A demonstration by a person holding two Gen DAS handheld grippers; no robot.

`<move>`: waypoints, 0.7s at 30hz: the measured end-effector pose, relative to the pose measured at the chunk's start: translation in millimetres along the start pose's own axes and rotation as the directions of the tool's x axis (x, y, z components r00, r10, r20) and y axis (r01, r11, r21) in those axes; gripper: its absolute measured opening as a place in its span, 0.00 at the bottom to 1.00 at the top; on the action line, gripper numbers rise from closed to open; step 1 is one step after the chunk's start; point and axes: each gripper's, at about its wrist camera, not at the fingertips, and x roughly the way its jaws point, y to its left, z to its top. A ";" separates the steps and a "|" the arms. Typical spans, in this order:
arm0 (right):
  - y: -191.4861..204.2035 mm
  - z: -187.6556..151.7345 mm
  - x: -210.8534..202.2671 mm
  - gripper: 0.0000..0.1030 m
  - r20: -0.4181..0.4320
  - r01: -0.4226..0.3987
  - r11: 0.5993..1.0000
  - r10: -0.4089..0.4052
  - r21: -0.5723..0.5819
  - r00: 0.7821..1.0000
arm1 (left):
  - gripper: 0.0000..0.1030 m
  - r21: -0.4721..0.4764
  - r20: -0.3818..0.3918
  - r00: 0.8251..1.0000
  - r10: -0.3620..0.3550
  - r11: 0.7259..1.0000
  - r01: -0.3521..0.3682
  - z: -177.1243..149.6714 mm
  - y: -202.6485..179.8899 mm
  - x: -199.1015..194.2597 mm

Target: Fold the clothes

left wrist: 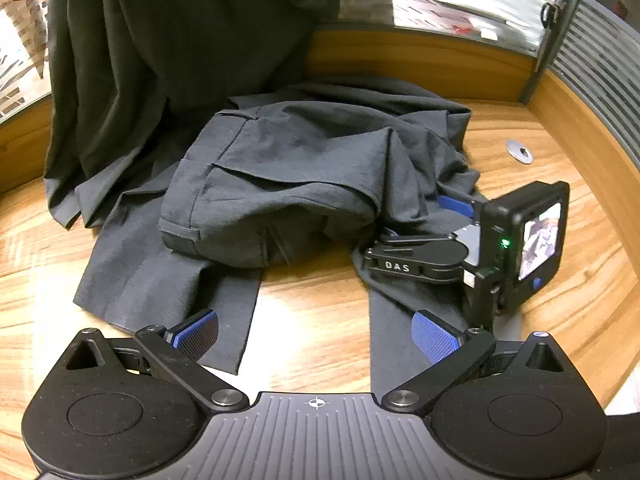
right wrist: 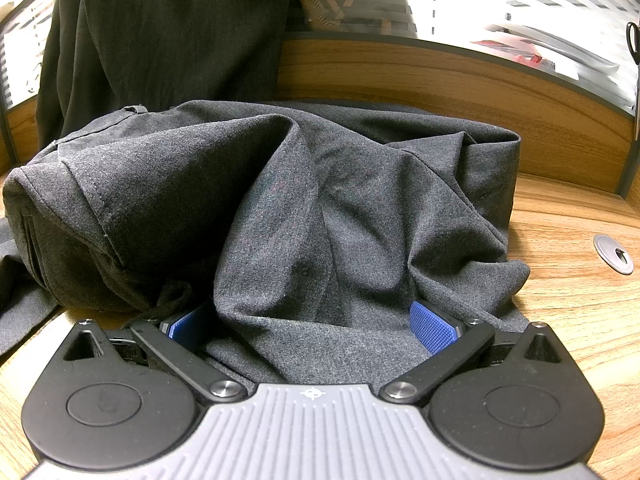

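Dark grey trousers [left wrist: 280, 184] lie bunched on the wooden table [left wrist: 312, 300], waistband end heaped up, two legs trailing toward me. My left gripper [left wrist: 316, 338] is open just above the table, its blue pads [left wrist: 196, 336] on either side of the gap between the two legs, touching nothing. My right gripper [right wrist: 312, 324] is open and pushed into the trousers' right side, a fold of the trousers [right wrist: 320, 240] lying loosely between its blue pads [right wrist: 436, 326]. In the left wrist view its camera housing [left wrist: 524, 240] shows at the right, fingertips buried in fabric.
A second dark garment [left wrist: 160, 40] hangs over the back partition at the left, reaching the table. A wooden back panel [left wrist: 420, 60] and a slatted side wall [left wrist: 600, 80] close off the desk corner. A metal cable grommet [left wrist: 519, 151] sits at the right.
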 end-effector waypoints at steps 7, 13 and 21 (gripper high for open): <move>-0.1 0.0 0.1 1.00 0.000 0.000 1.000 0.000 0.000 1.000 | 1.00 -0.059 -0.018 1.000 0.018 0.998 -0.019 5.9 13.4 11.0; -0.4 -0.2 0.0 1.00 0.001 0.000 1.000 0.000 0.001 1.000 | 1.00 -0.073 -0.018 0.998 0.058 0.996 -0.060 19.0 31.7 18.2; -0.1 0.0 0.1 1.00 0.001 0.002 1.000 -0.002 0.002 1.000 | 1.00 -0.091 -0.017 0.994 0.111 0.989 -0.112 36.4 56.3 27.9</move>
